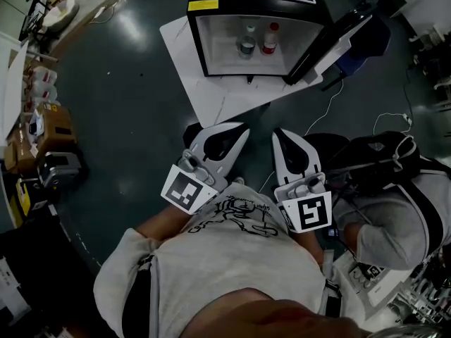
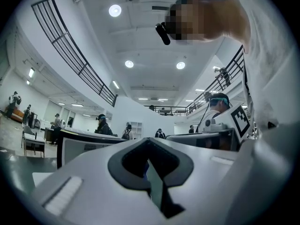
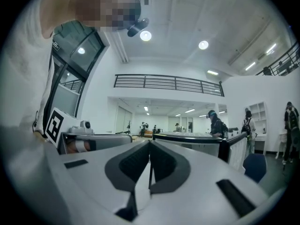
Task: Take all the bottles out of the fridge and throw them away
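Fridge: a small black fridge (image 1: 199,44) with a white grille pattern on its top stands upright on a flat white slab (image 1: 204,90) that lies on the dark, glossy floor (image 1: 127,90).
Door: the black fridge door (image 1: 331,41) is swung wide open to the right, so the lit white inside shows in the head view.
Contents: two bottles stand upright side by side on the fridge floor. One is a clear bottle with a white cap and grey-green label (image 1: 247,41), on the left. The other is a clear bottle with a red cap and red label (image 1: 270,39), just beside it on the right. I cannot tell whether they touch.
Left gripper: the white left gripper (image 1: 242,129) is held close against the person's chest and points roughly level toward the fridge, well apart from it. In the left gripper view (image 2: 150,168) its dark pads are pressed together with nothing between them.
Right gripper: the white right gripper (image 1: 279,134) sits just beside the left one, pointing much the same way. In the right gripper view (image 3: 150,165) its jaws are clenched and empty.
Surroundings: a black backpack (image 1: 377,153) lies on the floor to the right of the person.
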### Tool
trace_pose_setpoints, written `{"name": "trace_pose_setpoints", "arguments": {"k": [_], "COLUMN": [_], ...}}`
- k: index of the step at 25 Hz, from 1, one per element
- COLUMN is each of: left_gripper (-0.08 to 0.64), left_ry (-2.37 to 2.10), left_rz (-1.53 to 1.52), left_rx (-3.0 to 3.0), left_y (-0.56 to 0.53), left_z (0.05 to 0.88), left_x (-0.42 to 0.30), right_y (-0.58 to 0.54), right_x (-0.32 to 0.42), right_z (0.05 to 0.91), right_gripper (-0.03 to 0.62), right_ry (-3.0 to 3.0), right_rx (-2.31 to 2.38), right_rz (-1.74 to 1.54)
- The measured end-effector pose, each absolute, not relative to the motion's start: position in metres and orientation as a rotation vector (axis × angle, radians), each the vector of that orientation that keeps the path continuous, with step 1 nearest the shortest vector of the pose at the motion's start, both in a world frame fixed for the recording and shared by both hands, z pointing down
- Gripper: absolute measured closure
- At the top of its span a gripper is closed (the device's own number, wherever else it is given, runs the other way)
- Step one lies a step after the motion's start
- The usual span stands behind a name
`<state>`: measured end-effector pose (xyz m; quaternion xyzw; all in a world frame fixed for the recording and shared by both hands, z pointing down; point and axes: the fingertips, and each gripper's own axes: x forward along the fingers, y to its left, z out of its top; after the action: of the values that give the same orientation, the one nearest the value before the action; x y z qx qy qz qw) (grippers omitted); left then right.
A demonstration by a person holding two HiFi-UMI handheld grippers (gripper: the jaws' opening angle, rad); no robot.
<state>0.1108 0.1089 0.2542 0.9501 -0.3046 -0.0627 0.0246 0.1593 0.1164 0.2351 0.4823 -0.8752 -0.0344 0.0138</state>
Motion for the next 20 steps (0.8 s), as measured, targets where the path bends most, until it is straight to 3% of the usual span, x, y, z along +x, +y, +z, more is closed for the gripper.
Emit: {"name": "trace_pose_setpoints", "arguments": {"k": [20], "left_gripper": [0.552], "left_ry": [-0.907], "left_rz": [-0.202], "left_rx": [2.924], "left_y": [0.012], "left_z": [0.265], "left_x": [0.076], "right_y": [0.013], "right_x": [0.122], "right_z": [0.25], "right_gripper": [0.584], "right_ry": [-2.7], "right_rx": [1.487], "right_rz": [-0.054]}}
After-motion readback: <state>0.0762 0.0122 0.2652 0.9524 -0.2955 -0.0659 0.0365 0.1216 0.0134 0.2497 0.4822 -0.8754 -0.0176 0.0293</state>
